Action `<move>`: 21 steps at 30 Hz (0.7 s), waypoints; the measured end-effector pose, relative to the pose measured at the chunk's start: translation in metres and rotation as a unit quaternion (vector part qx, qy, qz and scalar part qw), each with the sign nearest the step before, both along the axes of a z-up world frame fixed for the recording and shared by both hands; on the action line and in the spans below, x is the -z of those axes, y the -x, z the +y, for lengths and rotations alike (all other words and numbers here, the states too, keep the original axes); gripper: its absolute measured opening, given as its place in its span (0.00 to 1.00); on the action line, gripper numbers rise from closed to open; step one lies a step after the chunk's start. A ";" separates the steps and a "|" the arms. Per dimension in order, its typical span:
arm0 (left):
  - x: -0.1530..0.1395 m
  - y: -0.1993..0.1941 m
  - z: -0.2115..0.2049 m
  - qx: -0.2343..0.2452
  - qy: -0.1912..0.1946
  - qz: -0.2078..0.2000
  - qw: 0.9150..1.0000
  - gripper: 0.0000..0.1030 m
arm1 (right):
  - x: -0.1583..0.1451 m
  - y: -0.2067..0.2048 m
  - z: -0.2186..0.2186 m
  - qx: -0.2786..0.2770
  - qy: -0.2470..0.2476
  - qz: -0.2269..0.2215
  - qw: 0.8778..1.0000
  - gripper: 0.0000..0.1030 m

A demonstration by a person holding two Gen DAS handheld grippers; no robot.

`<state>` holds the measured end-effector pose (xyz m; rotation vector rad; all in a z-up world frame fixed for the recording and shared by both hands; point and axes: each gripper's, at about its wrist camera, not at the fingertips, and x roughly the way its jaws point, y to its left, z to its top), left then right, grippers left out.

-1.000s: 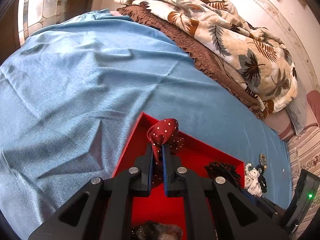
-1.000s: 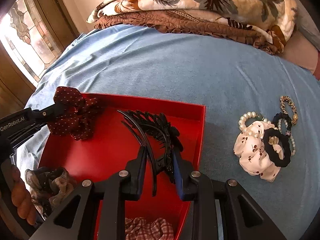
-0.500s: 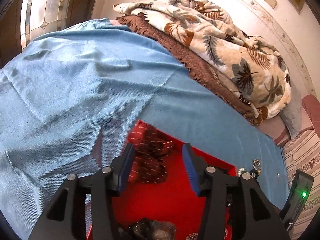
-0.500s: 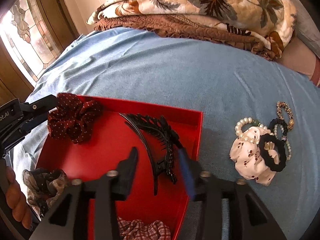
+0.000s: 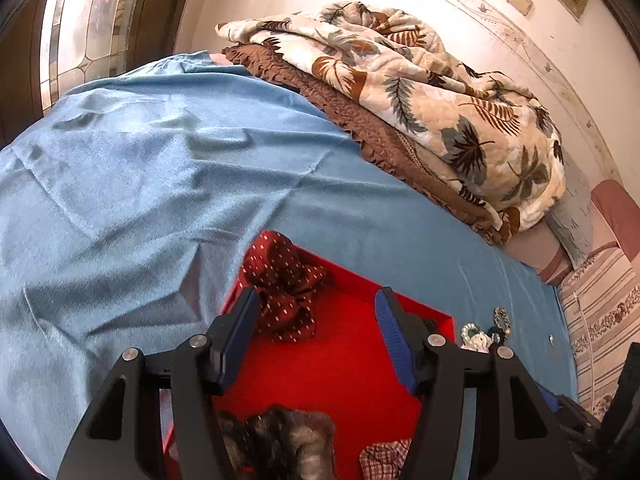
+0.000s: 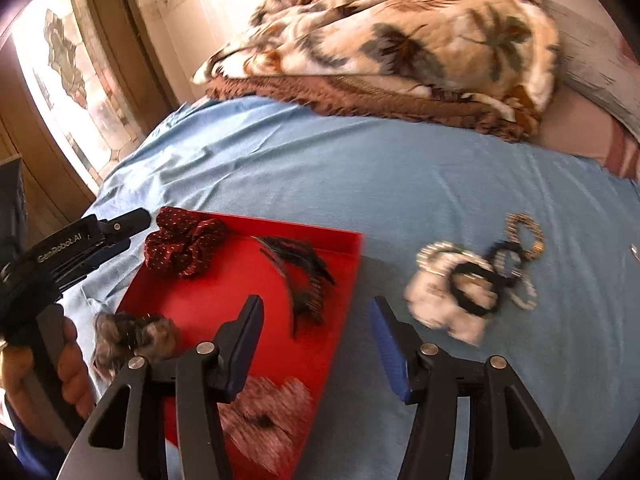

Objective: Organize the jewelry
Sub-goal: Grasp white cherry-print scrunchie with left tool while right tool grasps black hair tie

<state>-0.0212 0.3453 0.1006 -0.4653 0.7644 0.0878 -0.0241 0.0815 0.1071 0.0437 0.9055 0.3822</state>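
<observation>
A red tray [image 6: 224, 308] [image 5: 344, 364] lies on a blue bedsheet. In it rest a dark red dotted scrunchie [image 6: 184, 246] [image 5: 286, 288], a black comb clip [image 6: 302, 276], a grey-brown scrunchie [image 6: 132, 338] [image 5: 280, 440] and a checked scrunchie [image 6: 268, 420] [image 5: 384, 454]. My left gripper [image 5: 314, 332] hangs above the tray's far corner, jaws opening, nothing between them. My right gripper [image 6: 316, 340] hovers over the tray's right rim, jaws opening and empty. On the sheet to the right lie a white scrunchie [image 6: 444, 308], a black hair tie [image 6: 476, 292], pearl bracelets [image 6: 440, 252] and a gold bracelet [image 6: 524, 232].
A folded leaf-print quilt [image 6: 400, 40] [image 5: 420, 100] on a brown blanket [image 6: 360, 98] lies at the back of the bed. A window with patterned glass [image 6: 68, 72] stands at the left. A hand [image 6: 48, 376] holds the left gripper's handle.
Both grippers went from shut to open and lifted back. The left let go of the dark red scrunchie, the right let go of the black comb clip; both things now lie in the tray.
</observation>
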 end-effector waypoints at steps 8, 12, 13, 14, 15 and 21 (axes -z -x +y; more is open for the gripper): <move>-0.008 0.027 -0.045 0.032 -0.026 -0.032 0.999 0.58 | 0.016 0.026 -0.116 0.083 0.014 0.008 0.996 0.63; -0.011 0.037 -0.082 0.068 -0.057 -0.026 0.996 0.58 | 0.026 0.029 -0.167 0.120 0.001 0.019 0.993 0.63; -0.012 0.039 -0.093 0.084 -0.056 -0.022 0.995 0.58 | 0.029 0.028 -0.178 0.128 -0.004 0.021 0.992 0.63; -0.013 0.040 -0.102 0.096 -0.055 -0.020 0.994 0.58 | 0.032 0.027 -0.186 0.133 -0.010 0.023 0.991 0.63; -0.014 0.042 -0.110 0.105 -0.056 -0.019 0.993 0.58 | 0.034 0.025 -0.192 0.136 -0.016 0.024 0.990 0.63; -0.022 0.038 -0.169 0.158 -0.094 -0.013 0.983 0.58 | 0.046 0.005 -0.201 0.122 -0.084 0.032 0.988 0.63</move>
